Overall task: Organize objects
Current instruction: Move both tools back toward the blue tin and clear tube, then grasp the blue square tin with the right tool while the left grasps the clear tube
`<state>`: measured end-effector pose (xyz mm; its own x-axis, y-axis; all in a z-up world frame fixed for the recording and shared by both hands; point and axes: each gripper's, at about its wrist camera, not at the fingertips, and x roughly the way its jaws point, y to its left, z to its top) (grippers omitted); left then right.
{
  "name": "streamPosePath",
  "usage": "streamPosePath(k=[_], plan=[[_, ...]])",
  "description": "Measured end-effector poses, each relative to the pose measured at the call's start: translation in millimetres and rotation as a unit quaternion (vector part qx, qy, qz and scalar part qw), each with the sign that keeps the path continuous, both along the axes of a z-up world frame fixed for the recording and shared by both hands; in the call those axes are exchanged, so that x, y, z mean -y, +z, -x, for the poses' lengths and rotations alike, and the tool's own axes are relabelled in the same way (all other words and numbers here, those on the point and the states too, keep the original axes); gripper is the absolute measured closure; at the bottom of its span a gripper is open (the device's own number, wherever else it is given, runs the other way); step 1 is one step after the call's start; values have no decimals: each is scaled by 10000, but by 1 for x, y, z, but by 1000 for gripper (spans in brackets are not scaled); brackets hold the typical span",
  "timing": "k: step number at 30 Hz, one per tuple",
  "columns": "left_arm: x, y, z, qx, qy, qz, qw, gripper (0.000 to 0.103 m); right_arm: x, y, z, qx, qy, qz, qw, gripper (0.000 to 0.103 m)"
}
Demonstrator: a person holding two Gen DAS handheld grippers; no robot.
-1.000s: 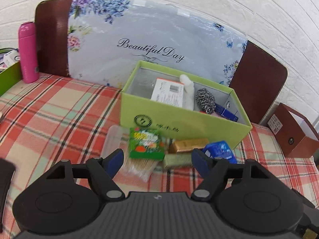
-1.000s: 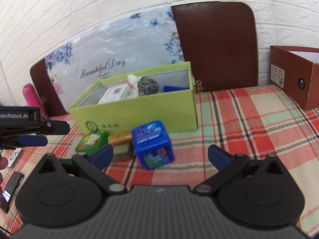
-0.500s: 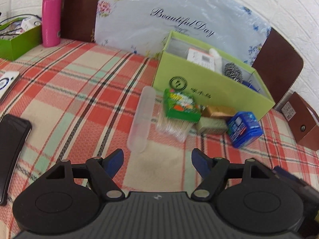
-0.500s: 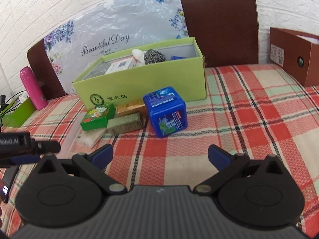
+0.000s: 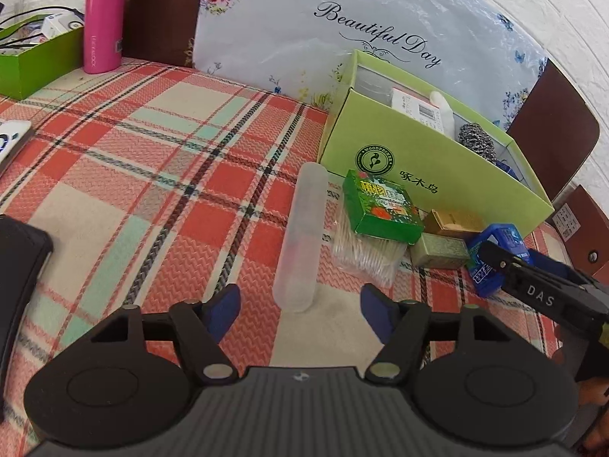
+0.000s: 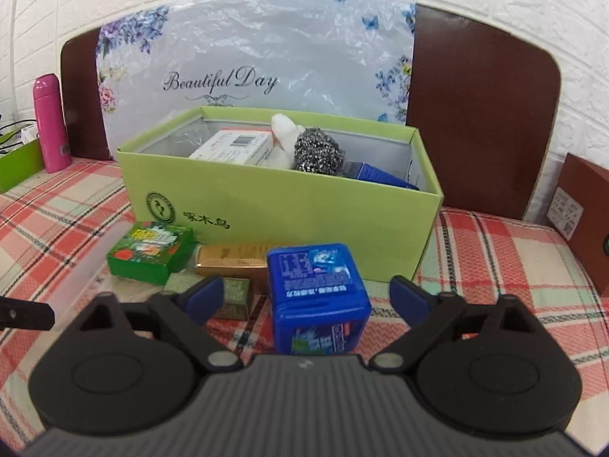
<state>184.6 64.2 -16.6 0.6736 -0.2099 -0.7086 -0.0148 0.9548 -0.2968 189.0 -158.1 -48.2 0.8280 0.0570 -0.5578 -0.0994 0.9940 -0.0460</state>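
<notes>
- Your left gripper (image 5: 300, 302) is lining up on the frosted plastic tube (image 5: 302, 240), which lies on the plaid tablecloth (image 5: 160, 175) running from the near gap between your fingers out toward 12 o'clock. The jaws have just been closing but are spread, with the tube's near end just ahead of the gap and neither pad on it.
- You are pitched well down at the cloth, so the next move looks like a short push forward to bring the tube's end between the pads before you squeeze; it is round and smooth, so centre it or it may roll.
- At 1 o'clock of the tube sit the green packet (image 5: 380, 205) on a bundle of toothpicks (image 5: 365, 251), then the gold box (image 5: 453, 222) and the olive box (image 5: 439, 253), all in front of the green storage box (image 5: 437, 179).
- Your right gripper (image 6: 306, 297) straddles the blue cube container (image 6: 318, 297), which stands on the cloth just before the storage box's front wall at 12 o'clock. The jaws have just been closing; a gap shows on each side, so they are spread and not yet pinching.
- You point gently downward here. Judging by this, both picks are in the approach stage; finish closing squarely on the cube's side faces, then lift it over the rim.
</notes>
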Motion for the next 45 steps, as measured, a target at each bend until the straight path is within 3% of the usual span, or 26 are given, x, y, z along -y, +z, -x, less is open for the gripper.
streamPosePath(k=[1, 2, 5, 12, 13, 14, 15, 19, 24, 25, 27, 28, 32, 35, 39, 41, 45], plan=[[1, -1, -4, 5, -77, 29, 10000, 41, 3, -2, -4, -101, 40, -72, 9999, 43], [1, -2, -8, 4, -171, 73, 9998, 49, 7, -3, -3, -171, 34, -132, 9998, 47], [5, -7, -19, -44, -196, 5, 9998, 52, 21, -3, 15, -175, 66, -444, 9988, 47], [13, -8, -35, 129, -202, -389, 9990, 48, 42, -5, 83, -154, -48, -846, 9963, 47], [13, -8, -35, 135, -231, -408, 9988, 51, 41, -5, 90, -161, -36, -812, 9966, 47], [13, -8, -35, 159, -249, -436, 9986, 67, 39, -4, 96, -178, -15, -756, 9970, 47], [12, -8, -33, 149, -294, -418, 9986, 75, 37, -4, 100, -198, 24, -715, 9972, 47], [11, -5, -12, 69, -363, -353, 9987, 75, 29, -3, 104, -196, 143, -670, 9975, 47], [5, -9, 32, 59, -282, -315, 9991, 73, 20, -2, 106, -353, 251, -266, 9987, 47], [5, -9, 35, 67, -272, -364, 9989, 70, 19, -3, 108, -363, 259, -247, 9987, 46], [7, -8, 31, 103, -288, -419, 9987, 47, 19, -6, 109, -411, 266, -275, 9984, 44], [8, -7, 27, 110, -222, -440, 9987, 45, 19, -8, 108, -436, 224, -305, 9983, 44], [12, -8, 12, 70, -242, -362, 9990, 46, 23, -11, 107, -492, 43, -364, 9981, 38], [13, -9, 12, 55, -327, -333, 9989, 67, 26, -11, 108, -528, -5, -400, 9978, 37], [13, -9, 7, 73, -252, -353, 9990, 66, 23, -12, 107, -590, -1, -351, 9976, 37], [16, -10, 3, 98, -277, -369, 9989, 56, 20, -12, 105, -611, 16, -324, 9976, 37], [28, -10, 3, 158, -531, -814, 9951, 58, 17, -12, 104, -625, -28, -304, 9976, 37]])
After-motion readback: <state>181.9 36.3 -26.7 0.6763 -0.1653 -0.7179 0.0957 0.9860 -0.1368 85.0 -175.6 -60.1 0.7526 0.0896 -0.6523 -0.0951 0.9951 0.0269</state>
